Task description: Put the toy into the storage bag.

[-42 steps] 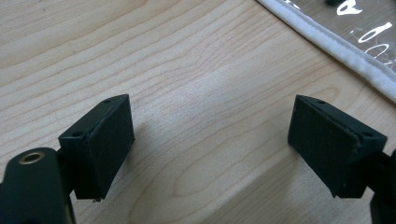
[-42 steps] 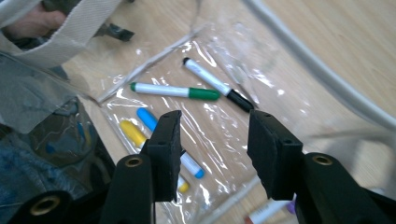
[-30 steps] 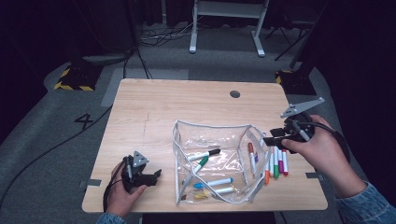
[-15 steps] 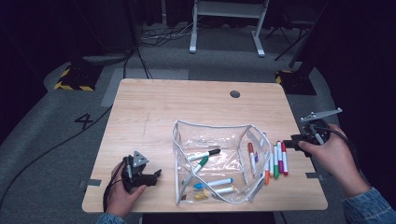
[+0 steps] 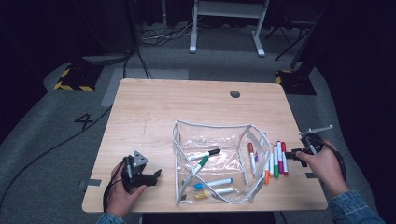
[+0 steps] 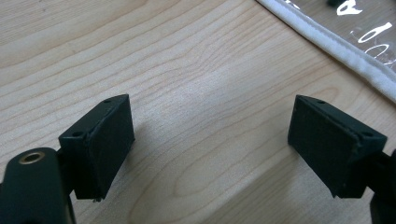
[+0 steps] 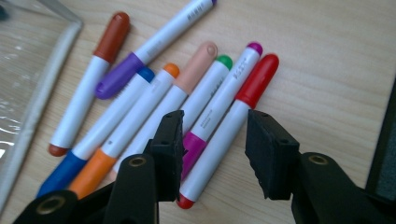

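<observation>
A clear pouch (image 5: 224,137) with a white rim lies open on the wooden table (image 5: 187,107), with a black, a green and a blue marker inside. A row of several markers (image 5: 275,161) lies just right of it. My right gripper (image 5: 292,153) is low over that row. In the right gripper view its jaws (image 7: 217,154) straddle the red marker (image 7: 222,140) and the magenta marker (image 7: 219,109); they have just been closing, and the pads stand off both. My left gripper (image 5: 156,175) rests at the front left, open over bare wood (image 6: 210,144) beside the pouch rim (image 6: 336,51).
A round cable hole (image 5: 235,94) sits near the table's far edge. The table's right edge runs close behind my right hand. A white frame (image 5: 224,23) and cables lie on the floor beyond. The pouch edge (image 7: 42,93) borders the markers.
My right hand came down and outward to the right, from above the pouch's right end to table level beside the marker row. The left hand has stayed put.
</observation>
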`<move>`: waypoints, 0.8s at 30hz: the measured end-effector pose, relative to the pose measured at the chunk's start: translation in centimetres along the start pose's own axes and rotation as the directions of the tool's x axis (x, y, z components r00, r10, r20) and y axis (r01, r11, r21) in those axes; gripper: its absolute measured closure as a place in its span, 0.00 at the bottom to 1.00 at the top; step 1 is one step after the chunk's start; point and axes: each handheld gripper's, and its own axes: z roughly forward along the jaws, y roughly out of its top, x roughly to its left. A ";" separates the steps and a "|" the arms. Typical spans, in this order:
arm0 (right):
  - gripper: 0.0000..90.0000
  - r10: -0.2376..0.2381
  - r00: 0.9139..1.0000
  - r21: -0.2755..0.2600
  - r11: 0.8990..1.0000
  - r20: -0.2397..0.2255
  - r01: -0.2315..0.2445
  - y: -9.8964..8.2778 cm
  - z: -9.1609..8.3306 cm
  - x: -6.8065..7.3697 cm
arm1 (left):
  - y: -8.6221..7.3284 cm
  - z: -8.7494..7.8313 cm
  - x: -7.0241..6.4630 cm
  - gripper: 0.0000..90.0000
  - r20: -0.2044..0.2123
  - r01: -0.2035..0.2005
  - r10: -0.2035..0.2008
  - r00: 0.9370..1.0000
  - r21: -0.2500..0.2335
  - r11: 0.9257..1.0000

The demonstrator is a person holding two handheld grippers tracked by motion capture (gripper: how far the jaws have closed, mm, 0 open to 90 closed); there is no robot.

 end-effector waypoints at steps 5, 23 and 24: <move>0.64 0.019 1.000 0.026 0.999 0.010 -0.019 -0.7 2.2 -0.6 | 0.0 0.0 0.0 0.16 0.000 -0.001 0.001 1.000 -0.002 1.000; 0.86 0.122 0.990 0.037 0.991 0.077 -0.125 -1.1 3.2 -2.5 | 0.0 0.0 0.0 0.16 -0.001 0.000 0.000 1.000 0.000 1.000; 0.86 0.118 0.990 0.033 0.992 0.074 -0.121 -1.0 2.8 -2.5 | 0.0 0.0 0.0 0.16 0.000 -0.001 0.001 1.000 0.003 1.000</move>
